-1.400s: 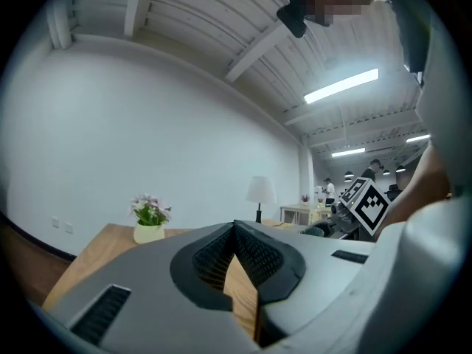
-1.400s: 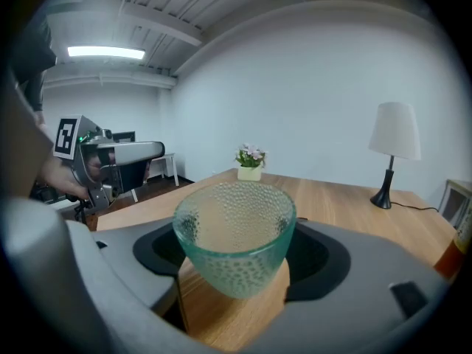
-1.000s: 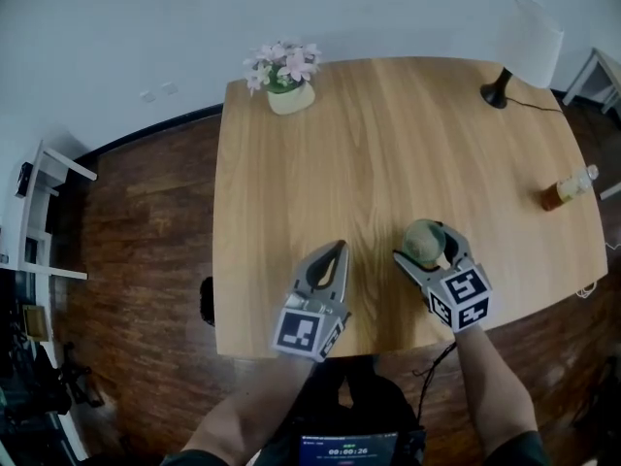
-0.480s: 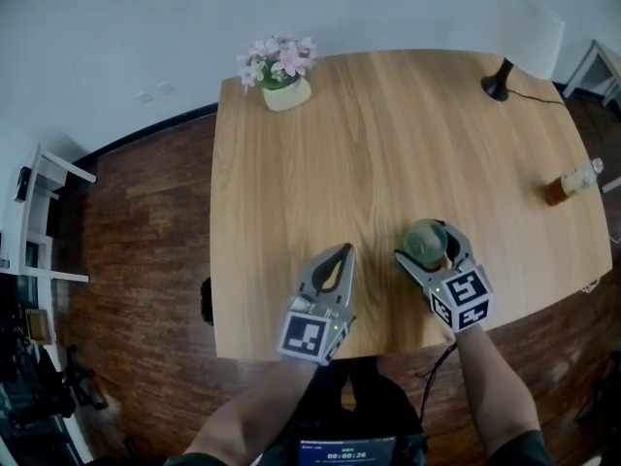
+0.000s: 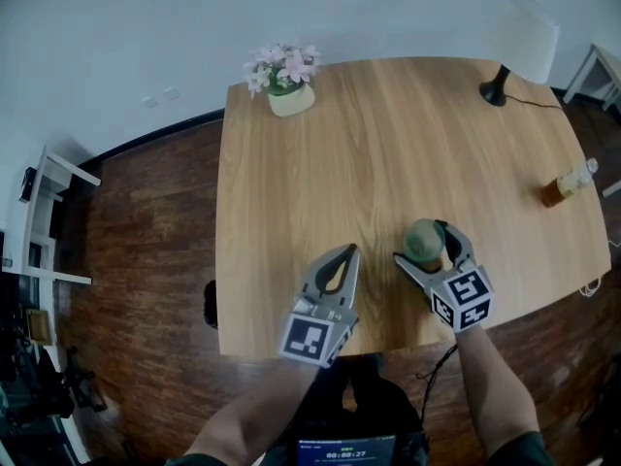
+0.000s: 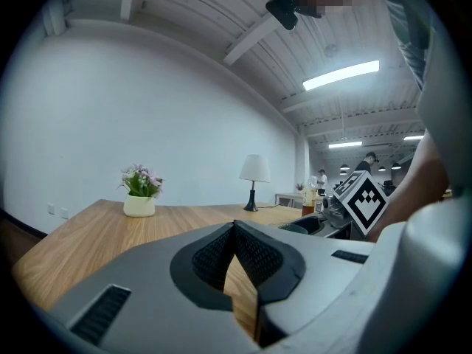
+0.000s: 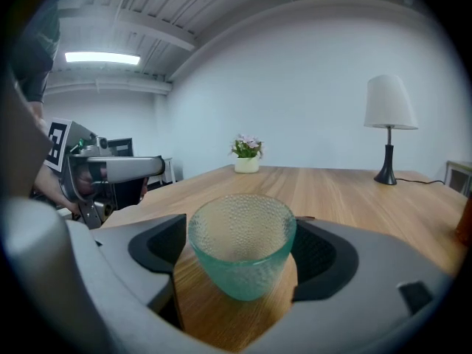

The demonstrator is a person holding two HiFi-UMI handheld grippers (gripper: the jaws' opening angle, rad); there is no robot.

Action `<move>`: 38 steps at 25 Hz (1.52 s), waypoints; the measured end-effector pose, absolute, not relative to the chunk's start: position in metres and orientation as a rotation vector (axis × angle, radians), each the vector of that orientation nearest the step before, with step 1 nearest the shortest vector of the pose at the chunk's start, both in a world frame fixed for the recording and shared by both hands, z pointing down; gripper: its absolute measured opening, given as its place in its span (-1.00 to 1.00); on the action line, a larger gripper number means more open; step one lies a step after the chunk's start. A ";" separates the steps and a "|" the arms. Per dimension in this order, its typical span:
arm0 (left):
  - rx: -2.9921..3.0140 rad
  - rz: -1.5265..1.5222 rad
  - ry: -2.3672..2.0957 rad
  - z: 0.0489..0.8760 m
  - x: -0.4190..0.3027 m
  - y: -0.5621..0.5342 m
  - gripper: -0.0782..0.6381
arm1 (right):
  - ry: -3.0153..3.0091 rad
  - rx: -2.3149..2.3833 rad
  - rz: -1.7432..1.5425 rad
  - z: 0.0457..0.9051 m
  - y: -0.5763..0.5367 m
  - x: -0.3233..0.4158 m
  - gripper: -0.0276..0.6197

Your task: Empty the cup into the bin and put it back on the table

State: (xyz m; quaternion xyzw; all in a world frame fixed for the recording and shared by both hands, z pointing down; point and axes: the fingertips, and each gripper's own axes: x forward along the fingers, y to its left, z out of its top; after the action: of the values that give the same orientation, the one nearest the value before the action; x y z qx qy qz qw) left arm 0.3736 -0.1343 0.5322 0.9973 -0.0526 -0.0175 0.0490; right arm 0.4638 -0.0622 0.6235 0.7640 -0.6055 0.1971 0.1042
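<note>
Step in hand, as judged: the put-back, or the very start. The cup (image 7: 242, 251), a pebbled green glass, looks empty in the right gripper view and appears to rest on the table (image 5: 388, 144) close to its near edge, right of centre, while no bin shows in any view. The right gripper (image 5: 419, 242) has its jaws spread wide to either side of the cup, and its pads (image 7: 318, 251) seem to meet the glass at the rim on both sides — a light pinch, as far as can be made out. If the emptying is done, the next move calls for opening the jaws evenly and drawing straight back toward the near edge, so that the tapered glass is not tipped or dragged. If it is not, a firm lift is called for before any swing off the table. The right forearm (image 5: 490, 386) comes in over the near edge, angled slightly left, with the gripper level and low. The left forearm (image 5: 250, 417) leans in from the near edge toward the right. The left gripper (image 6: 234, 226) lies just beside its partner with its tips pressed together on nothing — idle. Farther off, a bottle (image 5: 570, 184) stands at the right edge, a flower pot (image 5: 289, 98) at the far left corner and a lamp (image 5: 519, 42) at the far right corner, all well apart from the work.
</note>
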 end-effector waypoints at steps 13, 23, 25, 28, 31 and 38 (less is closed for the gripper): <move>3.176 -0.243 -0.080 0.429 0.326 -0.113 -0.80 | -1.861 2.325 0.380 0.503 -0.009 0.431 0.30; 3.221 -0.515 -0.117 0.334 0.278 -0.100 -0.80 | -2.018 2.374 0.169 0.395 0.015 0.379 -0.09; 3.212 -0.498 -0.109 0.330 0.270 -0.096 -0.80 | -2.038 2.392 0.185 0.383 0.021 0.370 -0.30; 3.202 -0.541 -0.056 0.321 0.257 -0.088 -0.80 | -2.034 2.397 0.177 0.372 0.030 0.358 -0.48; 3.182 -0.480 -0.107 0.318 0.246 -0.093 -0.80 | -1.980 2.418 0.169 0.366 0.034 0.356 -0.64; 3.081 -0.320 -0.169 0.318 0.223 -0.115 -0.80 | -1.917 2.489 0.180 0.356 0.030 0.344 -0.88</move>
State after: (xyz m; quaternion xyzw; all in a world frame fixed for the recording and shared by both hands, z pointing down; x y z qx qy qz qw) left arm 0.2233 -0.1155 0.3181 0.9930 -0.0543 -0.1030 0.0197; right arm 0.3436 0.0298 0.3560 0.7911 -0.6090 0.0573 -0.0026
